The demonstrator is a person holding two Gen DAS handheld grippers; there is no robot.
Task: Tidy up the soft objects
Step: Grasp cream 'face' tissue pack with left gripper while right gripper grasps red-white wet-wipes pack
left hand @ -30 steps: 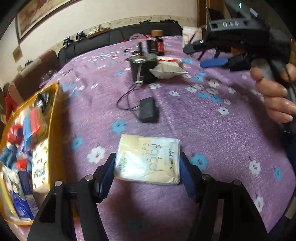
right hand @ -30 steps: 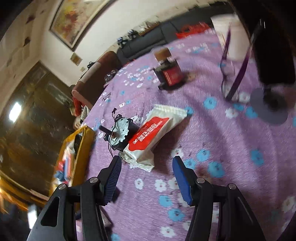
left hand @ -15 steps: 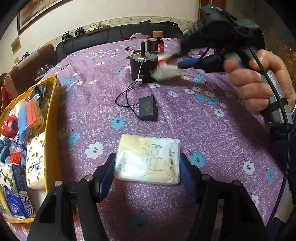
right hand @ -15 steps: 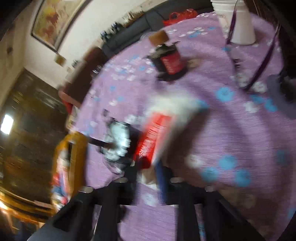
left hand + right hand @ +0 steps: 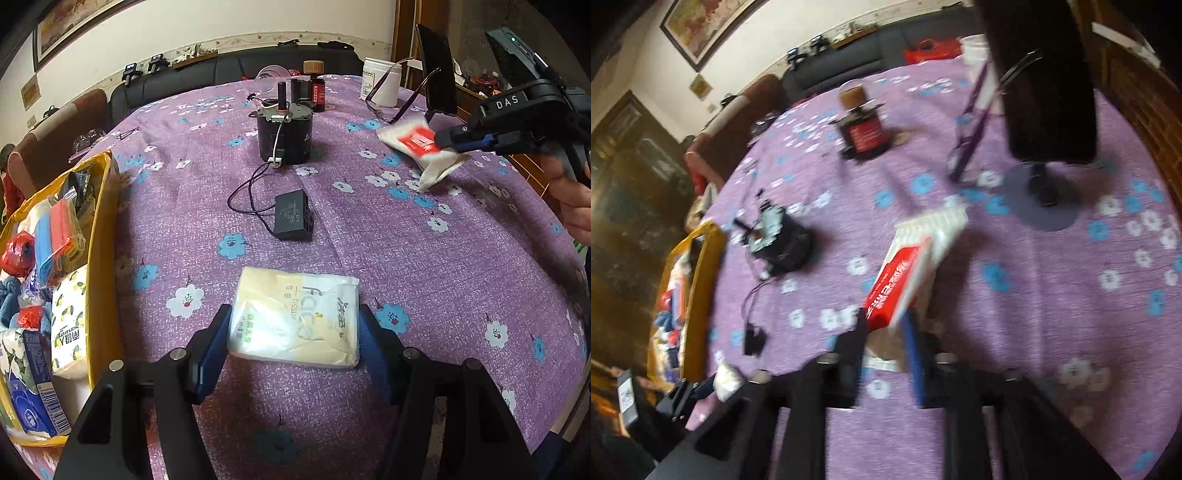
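Observation:
A cream tissue pack point(image 5: 295, 317) lies on the purple flowered tablecloth between the jaws of my left gripper point(image 5: 293, 347), whose blue pads sit against both of its sides. My right gripper point(image 5: 886, 332) is shut on one end of a white and red tissue pack point(image 5: 908, 277) and holds it lifted above the table. The same gripper point(image 5: 448, 142) and pack point(image 5: 417, 142) show at the right of the left wrist view. A yellow basket point(image 5: 101, 236) with several soft packs stands at the left.
A black motor point(image 5: 284, 136) with a wire and a small black box point(image 5: 293, 218) sit mid-table. A dark bottle point(image 5: 316, 90), a white jar point(image 5: 380, 85), purple glasses point(image 5: 391, 96) and a phone on a stand point(image 5: 1045, 110) stand at the back right.
My right gripper closed on the white and red pack beside the motor, lifted it and carried it to the right. My left gripper stayed around the cream pack.

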